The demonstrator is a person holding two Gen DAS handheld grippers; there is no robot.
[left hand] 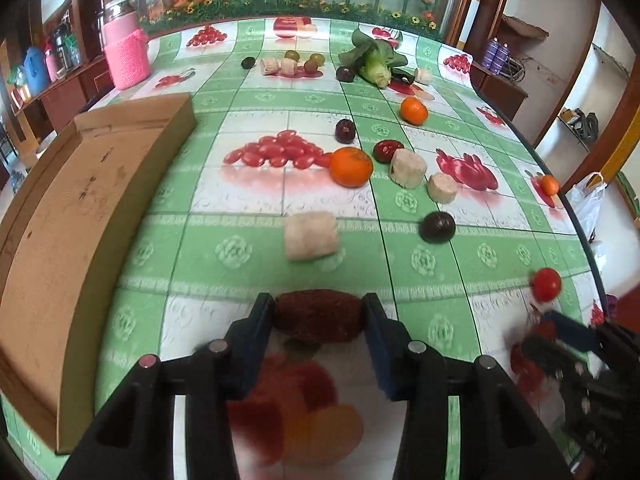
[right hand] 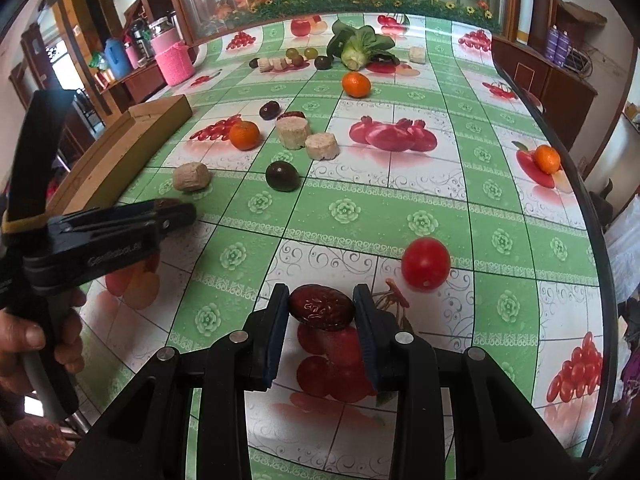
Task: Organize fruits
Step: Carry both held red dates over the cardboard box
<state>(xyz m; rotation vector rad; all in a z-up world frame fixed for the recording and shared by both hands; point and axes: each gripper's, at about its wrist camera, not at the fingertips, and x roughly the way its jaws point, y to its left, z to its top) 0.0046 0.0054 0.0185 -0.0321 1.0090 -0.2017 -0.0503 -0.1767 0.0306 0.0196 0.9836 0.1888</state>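
Observation:
My left gripper is shut on a dark red date, held just above the tablecloth beside the cardboard box. My right gripper is shut on another red date, low over the table. A red tomato lies just ahead and right of it. Oranges, dark plums, beige cut chunks and a third date lie scattered across the table's middle. The left gripper shows in the right wrist view.
A leafy green vegetable, green grapes and more chunks lie at the far end. A pink jar stands at the far left. A small orange sits near the table's right edge.

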